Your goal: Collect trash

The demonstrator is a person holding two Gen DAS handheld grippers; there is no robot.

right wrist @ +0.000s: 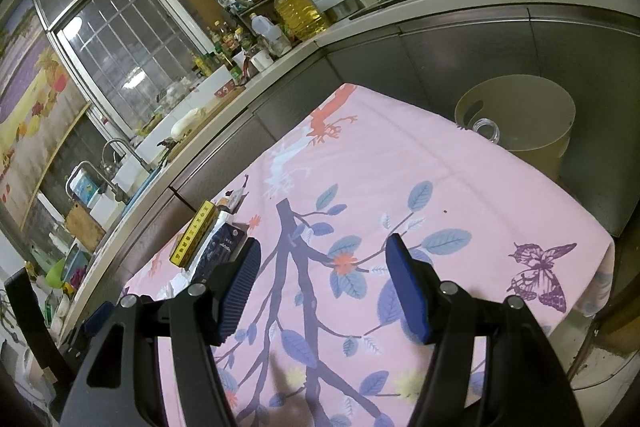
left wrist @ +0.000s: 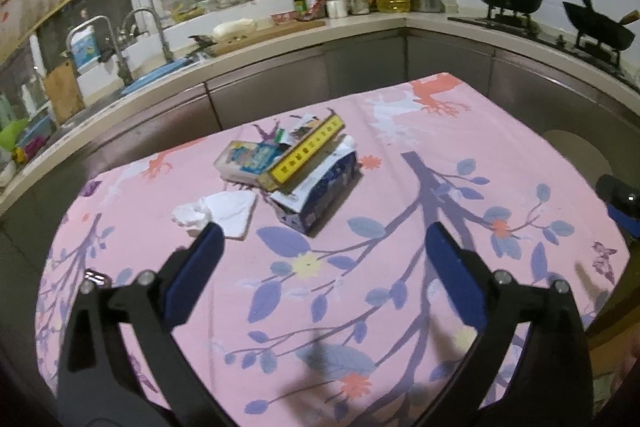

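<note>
A pile of trash lies on the pink floral tablecloth [left wrist: 400, 187]: a long yellow box [left wrist: 306, 153], a torn dark blue carton [left wrist: 320, 193], a light blue packet [left wrist: 246, 159] and a crumpled white tissue [left wrist: 218, 211]. My left gripper [left wrist: 320, 235] is open and empty, just short of the pile, its left finger near the tissue. My right gripper [right wrist: 322, 251] is open and empty above the cloth [right wrist: 400, 187]; the yellow box [right wrist: 194, 233] and blue carton [right wrist: 220, 247] lie to its left. A beige bin [right wrist: 520, 123] stands past the table's far right edge.
A kitchen counter [left wrist: 360, 23] wraps the far side, with a sink [left wrist: 132, 83], bottles and two woks on a stove [left wrist: 540, 23]. The bin's rim [left wrist: 576, 151] shows at the table's right edge. The other gripper [left wrist: 620, 199] shows at the right edge.
</note>
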